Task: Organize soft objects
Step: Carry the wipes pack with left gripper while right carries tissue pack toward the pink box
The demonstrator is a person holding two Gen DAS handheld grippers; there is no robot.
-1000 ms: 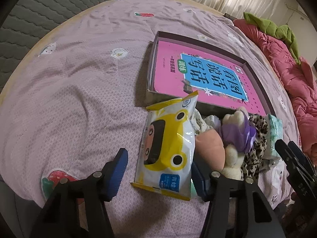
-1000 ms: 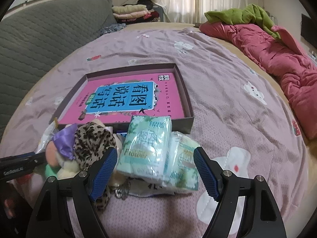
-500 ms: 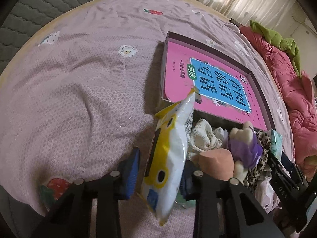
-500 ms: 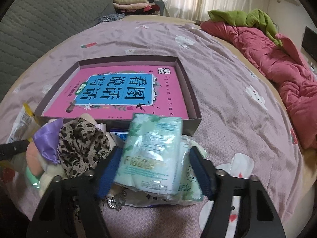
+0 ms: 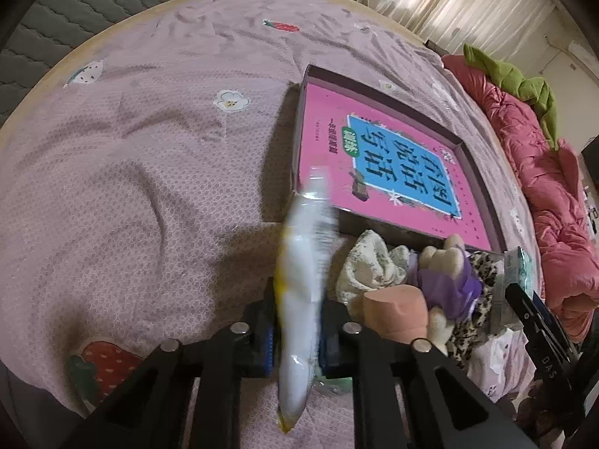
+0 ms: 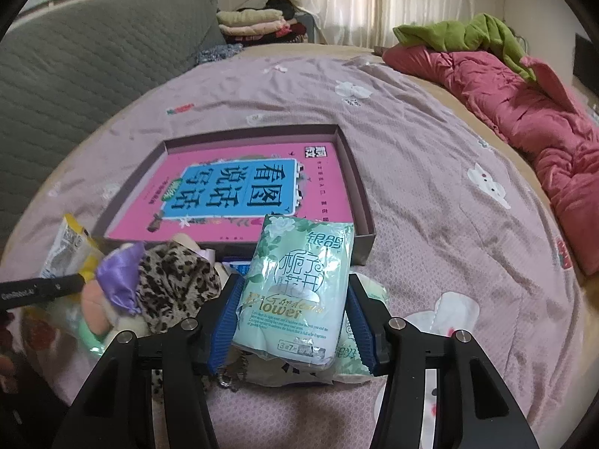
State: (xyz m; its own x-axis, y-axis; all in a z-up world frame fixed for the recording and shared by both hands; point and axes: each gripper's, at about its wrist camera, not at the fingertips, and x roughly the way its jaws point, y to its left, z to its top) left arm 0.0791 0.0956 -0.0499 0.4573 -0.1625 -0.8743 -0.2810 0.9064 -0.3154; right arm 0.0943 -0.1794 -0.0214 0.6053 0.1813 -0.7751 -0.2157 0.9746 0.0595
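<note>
Both grippers have clamped since a second ago: the left gripper now pinches the yellow wipes pack edge-up, the right gripper is closing on the green tissue pack, both just before the box, seemingly ready for lifting in.

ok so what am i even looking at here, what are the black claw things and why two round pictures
Each round picture comes from a fisheye camera riding on a hand-held two-finger gripper; a person holds one per hand. The left gripper is shut on a yellow and white packet. The right gripper is closing its jaws, pads already on a green tissue pack. Both work over a bed with a purple sheet. On it sit a shallow box holding a pink book, and a plush toy.
</note>
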